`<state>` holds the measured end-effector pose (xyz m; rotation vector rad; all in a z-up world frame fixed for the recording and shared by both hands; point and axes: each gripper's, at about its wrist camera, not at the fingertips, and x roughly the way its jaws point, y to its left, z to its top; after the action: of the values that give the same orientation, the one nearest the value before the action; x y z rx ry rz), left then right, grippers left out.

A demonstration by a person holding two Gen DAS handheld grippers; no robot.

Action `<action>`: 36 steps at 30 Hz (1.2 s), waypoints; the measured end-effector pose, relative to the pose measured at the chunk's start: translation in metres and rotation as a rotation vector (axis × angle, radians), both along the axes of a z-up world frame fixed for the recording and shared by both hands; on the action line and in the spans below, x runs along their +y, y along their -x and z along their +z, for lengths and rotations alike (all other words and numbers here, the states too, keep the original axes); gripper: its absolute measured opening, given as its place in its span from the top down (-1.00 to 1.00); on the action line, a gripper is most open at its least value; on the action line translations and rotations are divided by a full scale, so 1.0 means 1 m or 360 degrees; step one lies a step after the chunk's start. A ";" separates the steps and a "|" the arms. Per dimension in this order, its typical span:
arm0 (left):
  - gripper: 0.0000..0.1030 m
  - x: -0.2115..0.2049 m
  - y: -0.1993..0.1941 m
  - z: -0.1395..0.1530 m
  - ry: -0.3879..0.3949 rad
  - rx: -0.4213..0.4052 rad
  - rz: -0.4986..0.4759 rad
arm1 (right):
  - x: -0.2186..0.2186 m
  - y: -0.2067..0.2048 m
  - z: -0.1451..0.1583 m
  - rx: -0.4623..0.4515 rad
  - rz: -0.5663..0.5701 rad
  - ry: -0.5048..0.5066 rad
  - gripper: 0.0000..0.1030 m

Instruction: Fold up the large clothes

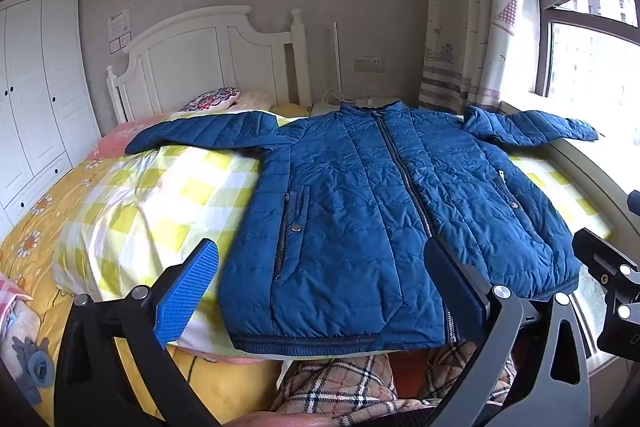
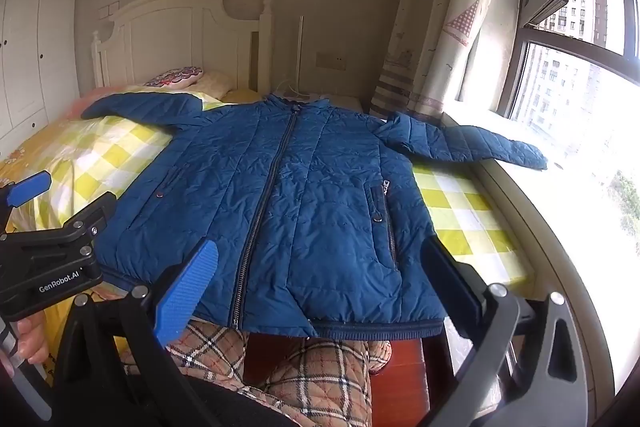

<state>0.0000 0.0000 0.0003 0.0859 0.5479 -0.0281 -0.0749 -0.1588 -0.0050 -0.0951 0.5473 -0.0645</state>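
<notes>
A blue quilted jacket (image 1: 360,203) lies flat, front up and zipped, on a yellow-and-white checked quilt (image 1: 160,195), both sleeves spread out sideways. It also shows in the right wrist view (image 2: 288,203). My left gripper (image 1: 320,291) is open and empty, held just above the jacket's hem, its blue pad (image 1: 188,295) left of the hem corner. My right gripper (image 2: 320,291) is open and empty over the hem's right half. The left gripper's body (image 2: 52,259) shows at the left of the right wrist view.
A white headboard (image 1: 208,55) and pillows (image 1: 216,97) stand at the bed's far end. A wardrobe (image 1: 32,99) is at the left. A window sill (image 2: 520,195) and curtain (image 2: 432,27) run along the right. My plaid-trousered legs (image 2: 320,379) are below the hem.
</notes>
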 end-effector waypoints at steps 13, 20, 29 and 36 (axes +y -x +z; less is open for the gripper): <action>-0.91 -0.002 0.004 -0.001 -0.0004 -0.0002 -0.0018 | 0.004 -0.003 -0.002 0.0002 0.0009 -0.0027 -0.96; -0.91 -0.003 0.005 -0.001 -0.0005 -0.0003 -0.0027 | 0.002 -0.002 -0.003 0.0004 0.0018 -0.0037 -0.95; -0.91 -0.002 0.005 -0.003 0.0002 0.0007 -0.0031 | 0.003 0.003 -0.001 0.0010 0.0035 -0.0050 -0.96; -0.91 -0.003 0.005 -0.004 0.0001 0.0010 -0.0029 | 0.003 0.002 -0.001 0.0020 0.0042 -0.0051 -0.96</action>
<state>-0.0046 -0.0033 -0.0041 0.0906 0.5534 -0.0465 -0.0768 -0.1555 -0.0058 -0.0718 0.5592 -0.0292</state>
